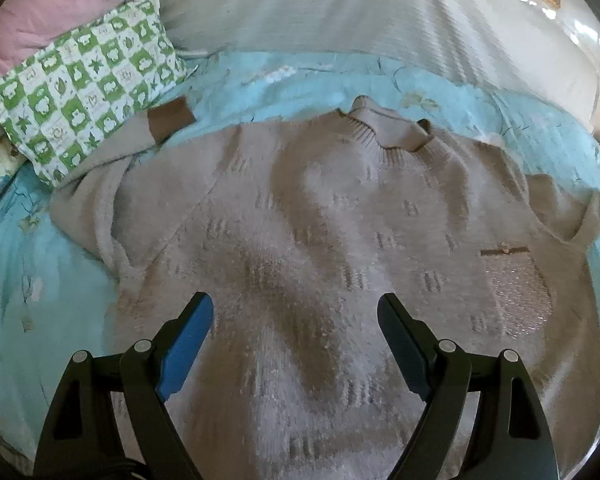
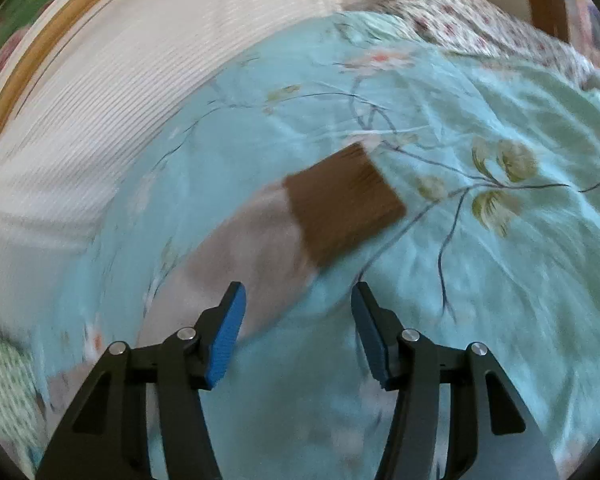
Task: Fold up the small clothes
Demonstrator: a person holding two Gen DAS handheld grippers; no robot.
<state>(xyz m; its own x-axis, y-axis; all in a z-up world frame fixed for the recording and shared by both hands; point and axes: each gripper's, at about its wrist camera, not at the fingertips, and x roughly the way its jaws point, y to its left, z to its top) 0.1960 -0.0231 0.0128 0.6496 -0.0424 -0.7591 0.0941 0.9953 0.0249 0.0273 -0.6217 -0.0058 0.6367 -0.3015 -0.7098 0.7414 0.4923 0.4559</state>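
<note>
Sweater flat on bed; left tongs wide, right tongs wide above sleeve — pinch near brown cuff, fold inward.

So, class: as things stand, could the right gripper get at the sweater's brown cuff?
Probably yes. The right gripper is open, the brown cuff lies flat on the blue bedspread just ahead, and nothing covers it.

No legible text, labels, brands, numbers or signs appear in either wrist view.
</note>
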